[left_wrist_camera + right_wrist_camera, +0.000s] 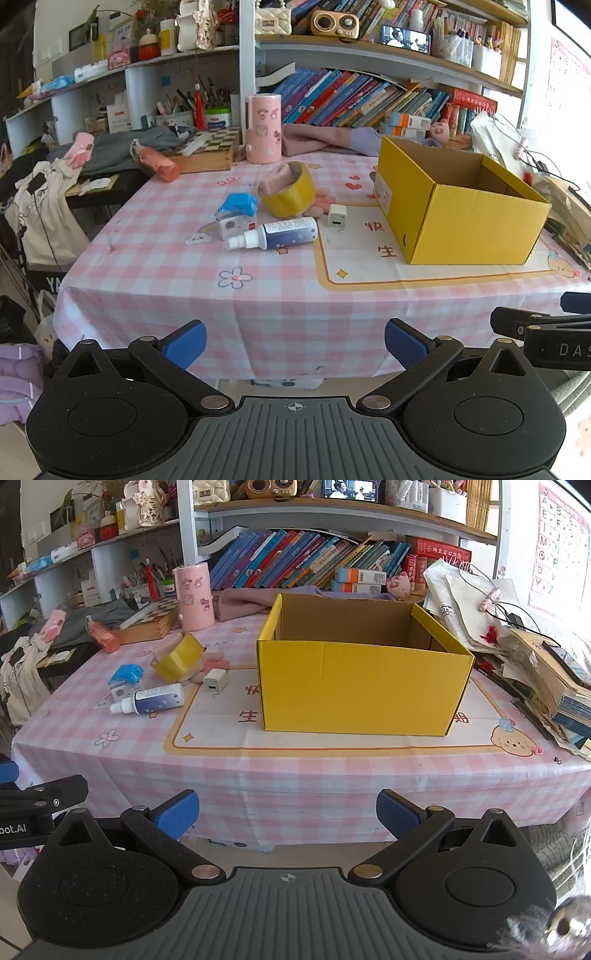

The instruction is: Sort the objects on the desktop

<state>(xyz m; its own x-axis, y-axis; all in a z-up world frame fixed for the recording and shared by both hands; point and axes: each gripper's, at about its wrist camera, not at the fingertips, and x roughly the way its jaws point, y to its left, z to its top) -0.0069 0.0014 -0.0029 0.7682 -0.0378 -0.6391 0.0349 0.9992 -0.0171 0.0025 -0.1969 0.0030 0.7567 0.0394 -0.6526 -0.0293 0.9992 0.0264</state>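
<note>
My left gripper (295, 345) stands with its blue-padded jaws spread wide and nothing between them, hovering short of the near edge of the table (258, 317), which wears a pink checked cloth. Ahead of it and slightly left I see a spray bottle (277, 233) lying on its side, nozzle pointing left. Just beyond the bottle sits a small clear box with a blue top (236, 216), and past that a roll of yellow tape (290, 190), tilted, with something pink inside its core. A white charger cube (337, 216) stands right of the bottle's base, close to it. Ahead and to the right is the open yellow cardboard box (461, 218); from here I see nothing inside it. A tall pink canister (263, 127) stands upright at the far side.

My right gripper (287, 812) is likewise wide open and empty, off the table's near edge. The yellow box (362, 690) is straight ahead of it. The bottle (155, 700), charger (214, 680), tape roll (177, 657) and blue-topped box (125, 681) cluster ahead to its left, well apart from the fingers. Part of the other gripper shows at the far left edge.
</note>
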